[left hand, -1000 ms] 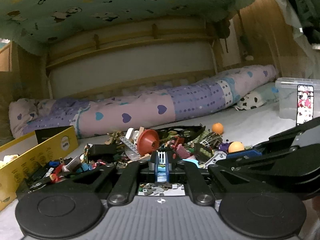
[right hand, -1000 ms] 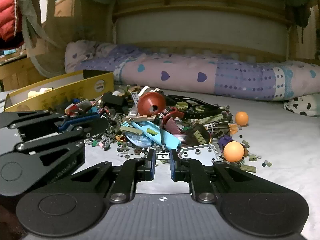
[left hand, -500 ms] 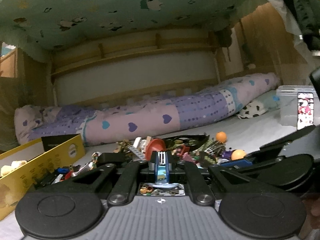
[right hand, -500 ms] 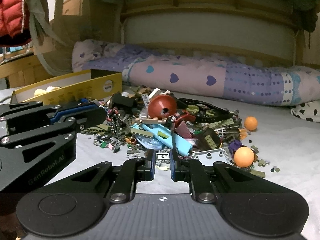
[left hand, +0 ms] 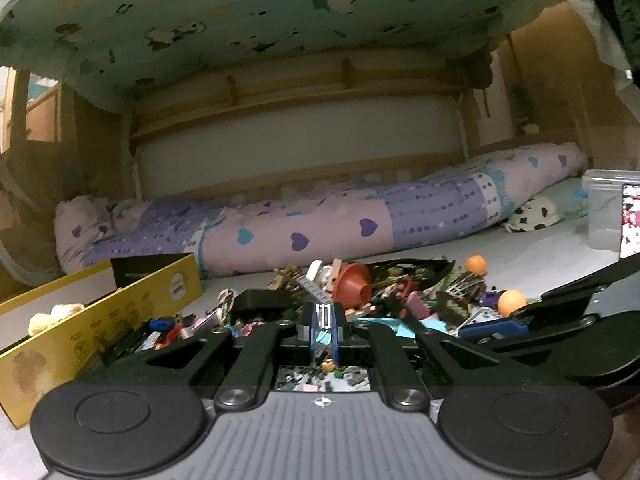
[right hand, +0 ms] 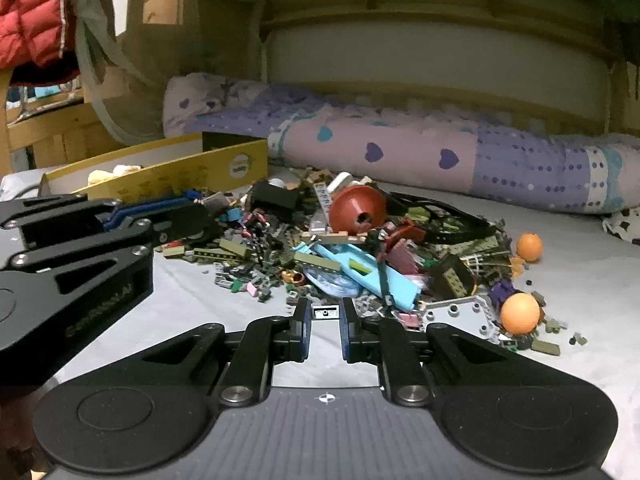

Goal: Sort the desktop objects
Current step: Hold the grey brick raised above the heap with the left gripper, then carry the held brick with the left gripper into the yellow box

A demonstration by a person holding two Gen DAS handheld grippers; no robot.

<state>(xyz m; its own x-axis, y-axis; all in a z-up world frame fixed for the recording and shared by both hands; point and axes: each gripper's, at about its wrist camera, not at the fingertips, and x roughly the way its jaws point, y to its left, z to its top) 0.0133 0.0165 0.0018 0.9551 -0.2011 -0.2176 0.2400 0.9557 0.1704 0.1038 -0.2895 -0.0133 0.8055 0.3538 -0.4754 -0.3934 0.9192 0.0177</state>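
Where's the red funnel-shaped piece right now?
The red funnel piece sits atop the toy pile's far middle in the right wrist view, behind the light blue piece.

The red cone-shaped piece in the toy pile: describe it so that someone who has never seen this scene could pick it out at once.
Find the heap of small toy parts on the pale sheet, in front of the rolled heart-print quilt. Near the heap's far, upper edge sits the red cone-shaped piece, just behind the light blue plastic part. It is the largest red thing there, rounded, with a small hole in its tip.

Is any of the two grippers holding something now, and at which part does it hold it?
The left gripper pinches a small flat white piece by its lower edge. The right gripper holds nothing; its fingers stand apart around a small tile.
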